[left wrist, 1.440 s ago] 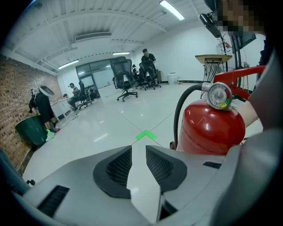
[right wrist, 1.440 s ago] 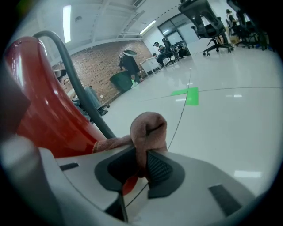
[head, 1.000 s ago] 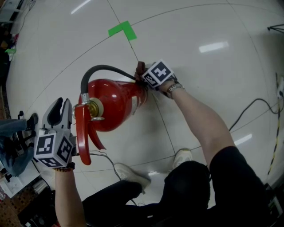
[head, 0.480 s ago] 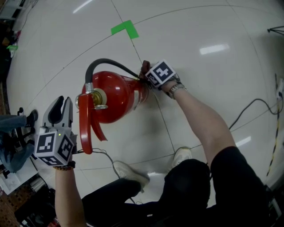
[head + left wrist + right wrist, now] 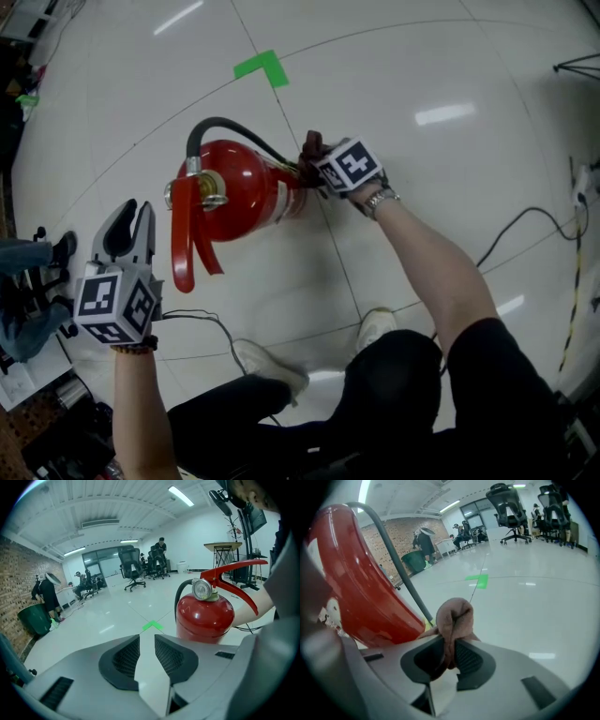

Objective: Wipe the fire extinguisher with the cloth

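My right gripper [image 5: 450, 654] is clamped on the cloth [image 5: 457, 615], seemingly touching the fire extinguisher [image 5: 246, 192]; my left gripper [image 5: 146, 652] hangs beside it, jaws slightly apart, empty.

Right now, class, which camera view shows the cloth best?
The right gripper view: the cloth sits mid-picture, bunched and clamped in the right gripper. The head view shows only a dark scrap of it beside the extinguisher. The left gripper view shows none of it.
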Demonstrator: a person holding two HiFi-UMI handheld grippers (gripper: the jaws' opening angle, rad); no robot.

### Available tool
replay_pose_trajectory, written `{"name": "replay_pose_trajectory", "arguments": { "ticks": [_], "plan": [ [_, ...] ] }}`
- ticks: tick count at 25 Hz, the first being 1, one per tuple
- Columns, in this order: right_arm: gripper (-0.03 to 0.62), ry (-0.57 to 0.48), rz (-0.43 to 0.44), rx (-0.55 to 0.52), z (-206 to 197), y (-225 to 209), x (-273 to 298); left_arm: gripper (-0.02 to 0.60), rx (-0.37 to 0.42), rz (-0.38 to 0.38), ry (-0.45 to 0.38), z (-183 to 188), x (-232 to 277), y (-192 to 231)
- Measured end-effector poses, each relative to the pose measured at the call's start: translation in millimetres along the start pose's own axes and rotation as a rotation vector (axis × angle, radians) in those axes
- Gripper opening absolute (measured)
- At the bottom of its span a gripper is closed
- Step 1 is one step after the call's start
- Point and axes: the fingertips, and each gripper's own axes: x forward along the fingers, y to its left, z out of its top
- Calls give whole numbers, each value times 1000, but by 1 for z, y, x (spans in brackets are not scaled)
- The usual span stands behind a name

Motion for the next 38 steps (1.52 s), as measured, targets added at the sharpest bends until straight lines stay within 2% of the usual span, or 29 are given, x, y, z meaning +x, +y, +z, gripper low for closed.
{"name": "replay_pose_trajectory", "arguments": {
  "ticks": [13, 29, 33, 38],
  "plan": [
    [87, -225, 1, -29, 53, 21, -105, 84, -26, -37, -31, 2, -2, -12],
    [87, -556, 80, -188, 161, 114, -225, 84, -49, -43, -34, -1, -4, -7],
    [87, -574, 134, -206, 171, 131, -224, 84, -53, -42, -31, -4, -4, -6],
    [87, -537, 181, -159, 154, 131, -190, 84, -51, -44, -19, -10, -2, -7]
  ]
}}
